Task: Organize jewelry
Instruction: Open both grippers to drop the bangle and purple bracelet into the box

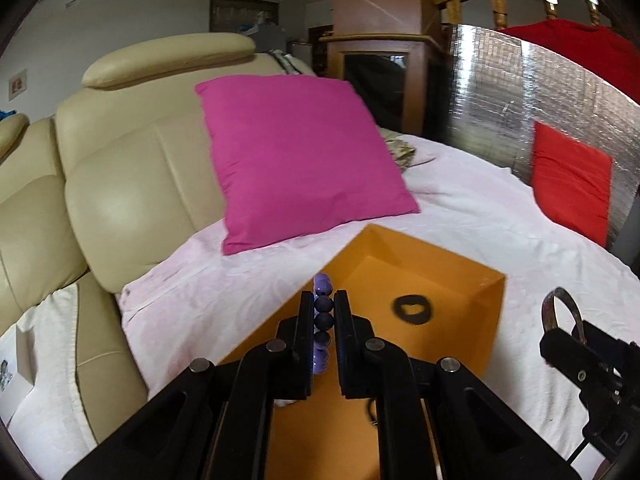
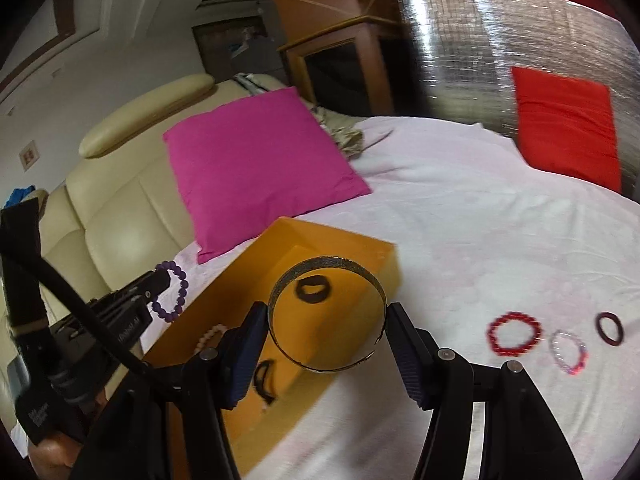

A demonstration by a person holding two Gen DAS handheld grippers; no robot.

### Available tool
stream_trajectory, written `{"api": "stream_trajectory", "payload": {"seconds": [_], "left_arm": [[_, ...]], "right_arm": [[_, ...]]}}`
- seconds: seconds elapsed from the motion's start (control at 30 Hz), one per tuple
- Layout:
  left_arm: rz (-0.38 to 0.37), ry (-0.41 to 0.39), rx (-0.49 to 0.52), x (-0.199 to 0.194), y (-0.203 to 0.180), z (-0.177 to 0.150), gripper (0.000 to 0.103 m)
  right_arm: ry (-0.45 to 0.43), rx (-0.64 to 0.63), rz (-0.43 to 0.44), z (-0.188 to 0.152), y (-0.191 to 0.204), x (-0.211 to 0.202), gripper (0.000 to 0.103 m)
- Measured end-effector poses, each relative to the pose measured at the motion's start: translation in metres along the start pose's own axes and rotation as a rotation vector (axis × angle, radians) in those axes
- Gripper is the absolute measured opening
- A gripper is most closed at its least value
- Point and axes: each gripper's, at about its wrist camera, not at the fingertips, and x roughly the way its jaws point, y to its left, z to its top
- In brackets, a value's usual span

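Left wrist view puts my left gripper (image 1: pixel 323 322) low in the centre of the frame, its jaws drawn narrow and pinching a purple bead bracelet (image 1: pixel 322 320) edge-on, with beads sticking out past the tips. Just beyond them sits the orange box (image 1: pixel 452 280), open-topped, resting on the pale pink bedspread (image 1: pixel 460 200); a black ring-shaped band (image 1: pixel 408 310) already lies on its floor.

From the right wrist view, my right gripper (image 2: pixel 326 316) has its jaws spread about halfway and braced against the two sides of a wide metal bangle (image 2: pixel 326 316), which hangs in front of the box's near wall. I judge both pieces are on their way into the box.

To do this well, I want each piece fully over the box's opening before I let go, not over the rim, since the bangle could catch the wall and roll off onto the bedspread. I would lower each load close to the floor, then ease the jaws apart so the beads slide out rather than snag. The two grippers are near each other, so I would release one at a time.

Three more pieces wait at the right of the frame on the bedspread: a red bead bracelet (image 2: pixel 514 334), a pale beaded bracelet (image 2: pixel 568 352) and a dark band (image 2: pixel 609 329).
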Motion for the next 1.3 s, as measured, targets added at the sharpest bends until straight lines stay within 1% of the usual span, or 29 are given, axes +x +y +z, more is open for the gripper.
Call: {"api": "stream_trajectory", "payload": {"seconds": [0.2, 0.37, 0.47, 0.73, 0.87, 0.93, 1.0, 1.13, 1.3], "left_arm": [[0.047, 0.050, -0.048, 0.008, 0.032, -0.012, 0.010], [0.078, 0.111, -0.063, 0.018, 0.045, -0.024, 0.010], [0.081, 0.134, -0.068, 0.023, 0.048, -0.028, 0.010], [0.085, 0.153, -0.055, 0.030, 0.046, -0.029, 0.010], [0.090, 0.151, -0.037, 0.030, 0.041, -0.029, 0.011], [0.090, 0.154, -0.032, 0.031, 0.039, -0.029, 0.016], [0.090, 0.153, -0.028, 0.030, 0.036, -0.029, 0.028], [0.085, 0.123, -0.010, 0.024, 0.025, -0.026, 0.032], [0.062, 0.074, 0.006, 0.014, 0.010, -0.021, 0.044]], "right_arm": [[0.035, -0.019, 0.040, -0.002, 0.023, 0.023, 0.063], [0.072, -0.045, 0.057, -0.003, 0.041, 0.044, 0.063], [0.085, -0.048, 0.049, -0.003, 0.043, 0.057, 0.063], [0.110, -0.052, 0.007, -0.001, 0.041, 0.085, 0.064], [0.139, -0.031, -0.004, -0.001, 0.034, 0.094, 0.065], [0.141, -0.015, -0.004, 0.000, 0.029, 0.093, 0.066], [0.123, 0.005, 0.002, 0.002, 0.022, 0.086, 0.066], [0.075, 0.024, -0.011, 0.006, 0.004, 0.063, 0.066], [0.028, 0.044, -0.064, 0.008, -0.033, 0.027, 0.066]]}}
